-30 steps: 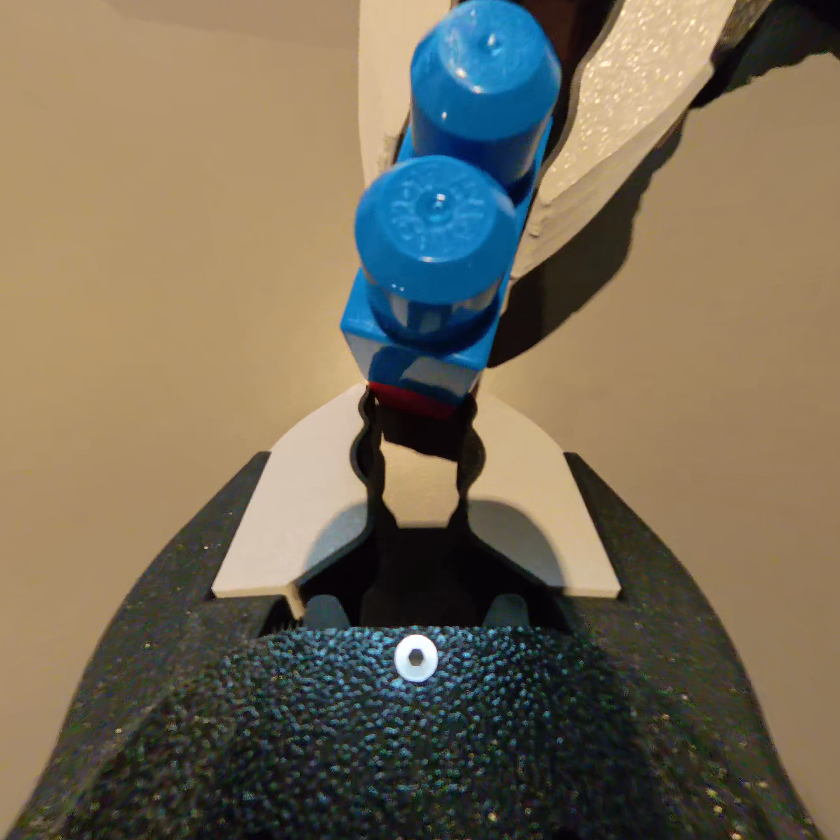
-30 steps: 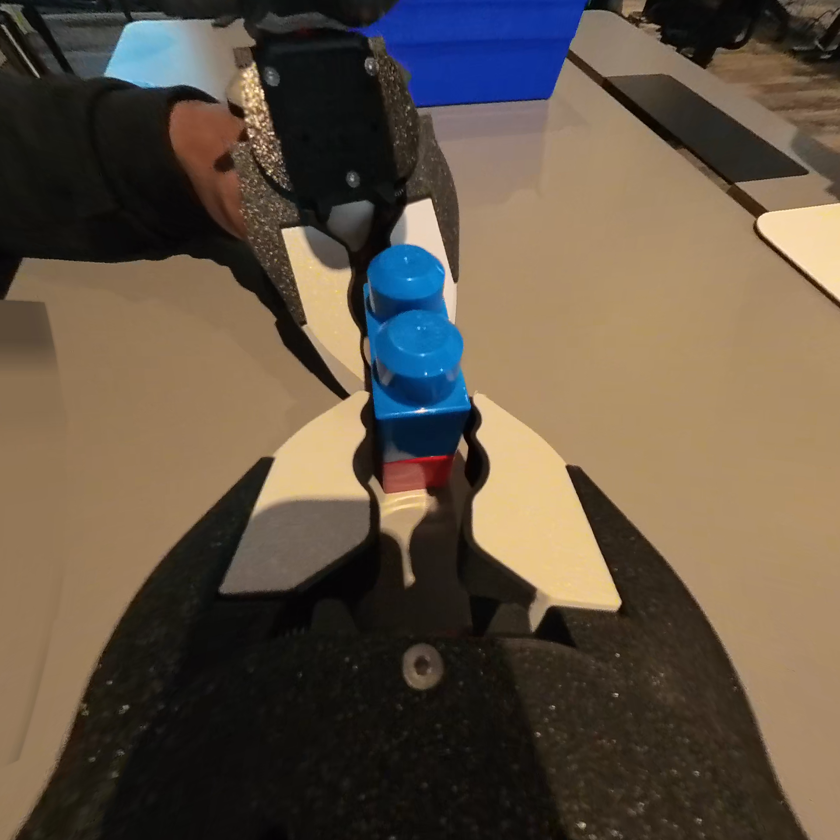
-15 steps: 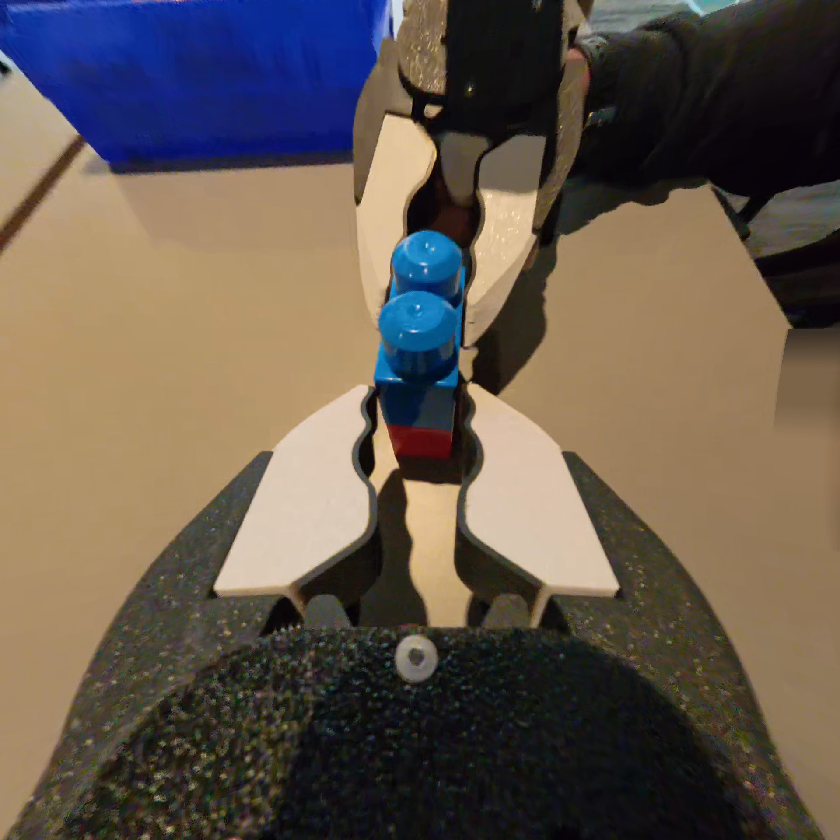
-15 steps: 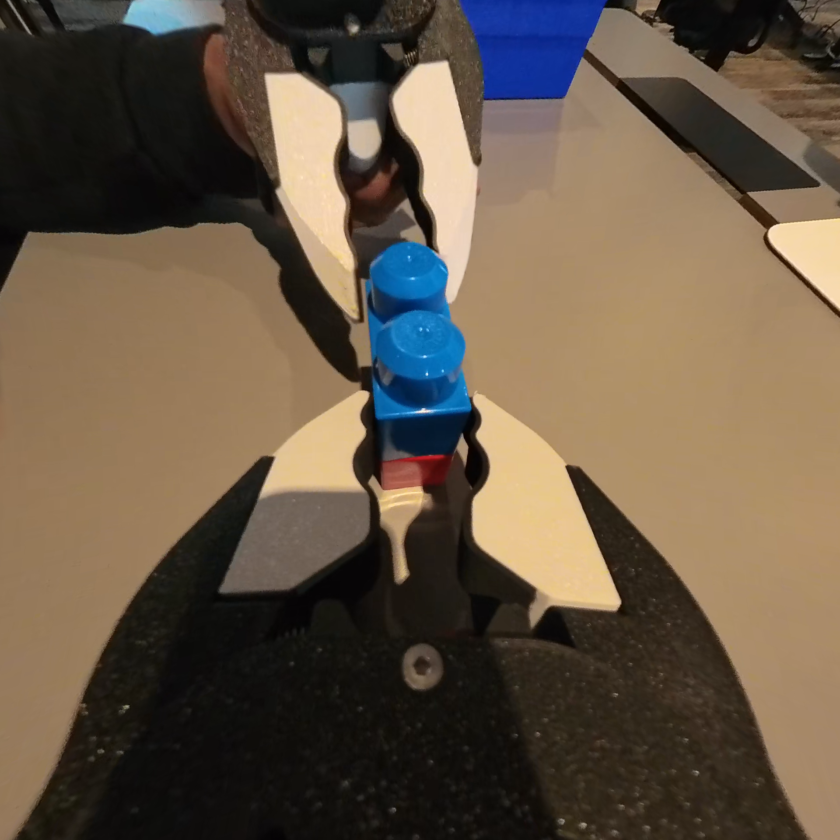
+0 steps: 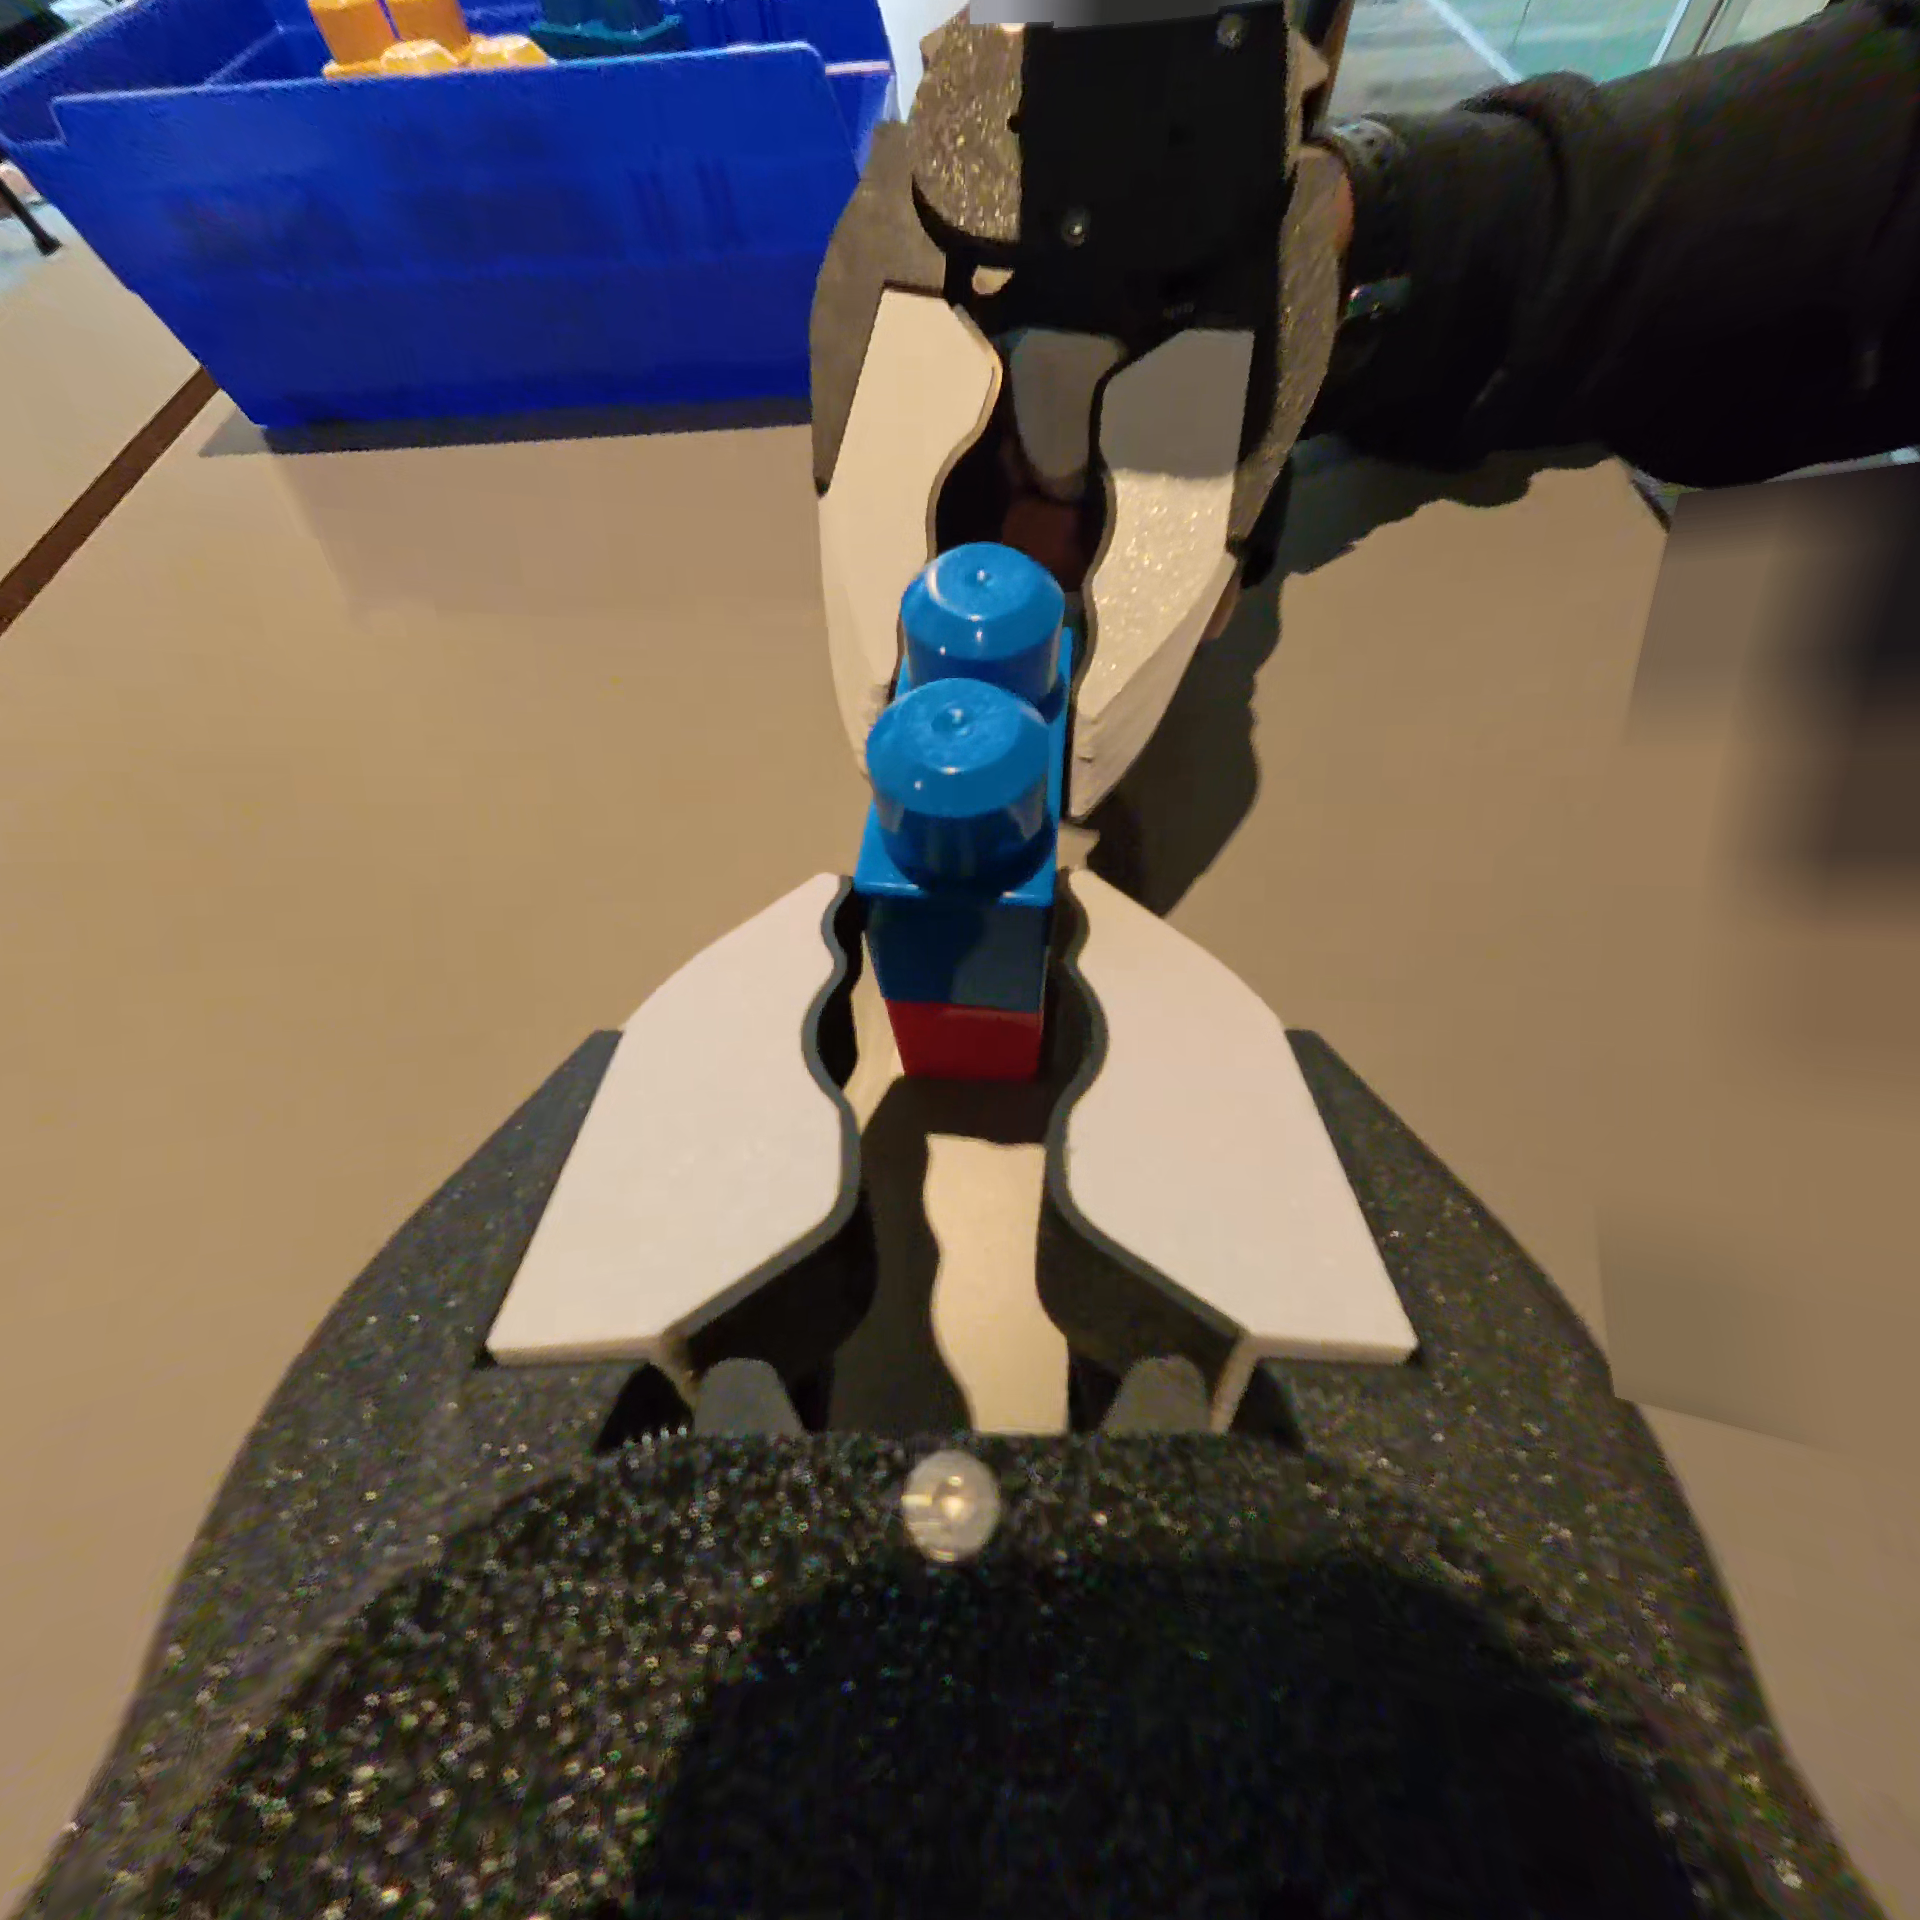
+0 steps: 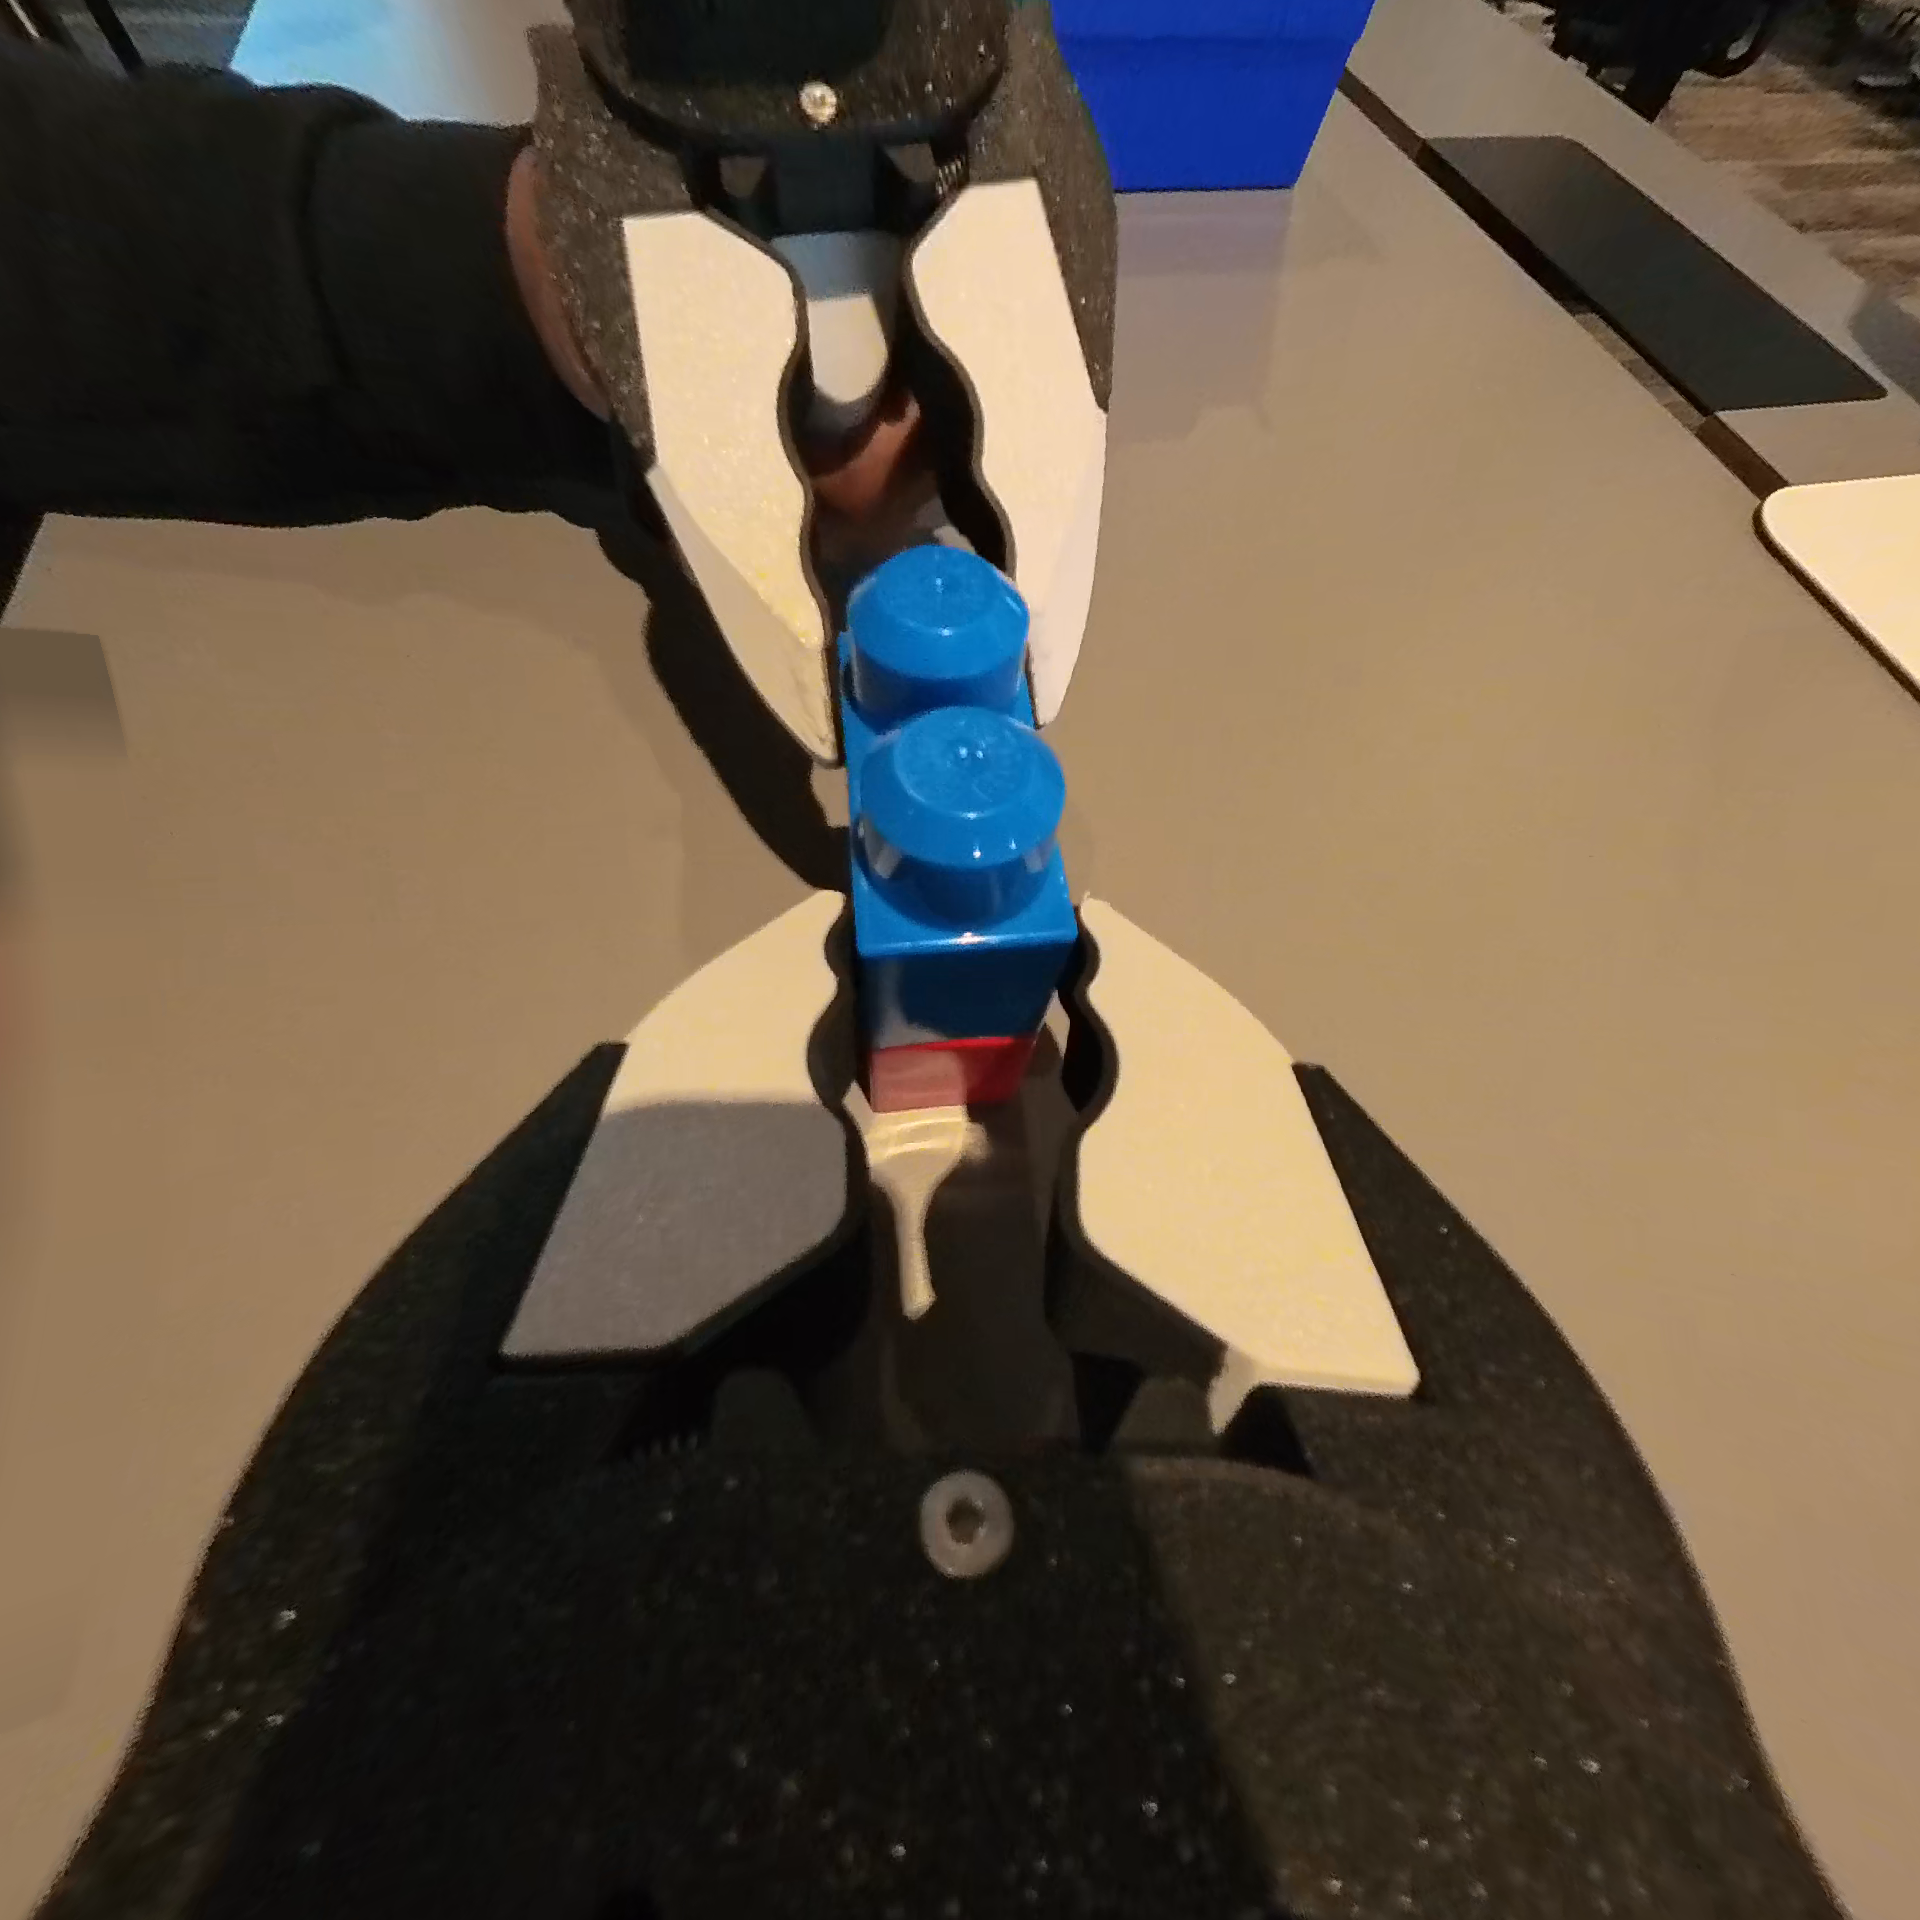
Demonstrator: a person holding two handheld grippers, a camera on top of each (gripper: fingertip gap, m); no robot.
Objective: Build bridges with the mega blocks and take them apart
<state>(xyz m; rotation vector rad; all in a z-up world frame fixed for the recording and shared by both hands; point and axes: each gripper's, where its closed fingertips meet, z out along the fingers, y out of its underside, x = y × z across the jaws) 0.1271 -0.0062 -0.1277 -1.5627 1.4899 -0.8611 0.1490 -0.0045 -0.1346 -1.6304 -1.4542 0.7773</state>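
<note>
A blue two-stud mega block [image 5: 961,935] sits on top of a red block [image 5: 966,1039], low over the tan table. My left gripper [image 5: 954,904] is shut on the near end of the blue block. My right gripper [image 5: 977,748] faces it from the far side, held by a hand in a black sleeve. In the right wrist view my right gripper [image 6: 961,920] is shut on its own end of the blue block [image 6: 961,966], with the red block [image 6: 945,1070] under it. My left gripper [image 6: 935,727] flanks the far stud. Whether the red block touches the table is unclear.
A blue bin [image 5: 468,239] with orange and teal blocks stands at the back left of the table, and also shows in the right wrist view [image 6: 1195,94]. A dark mat [image 6: 1642,260] and a white board [image 6: 1860,561] lie to the right. A table seam [image 5: 94,499] runs at the left. Less than 4 cm separates the two grippers' tips.
My left gripper has swung from a steep downward tilt to nearly level, so the bin and right hand came into view. The blue and red blocks stayed between both grippers.
</note>
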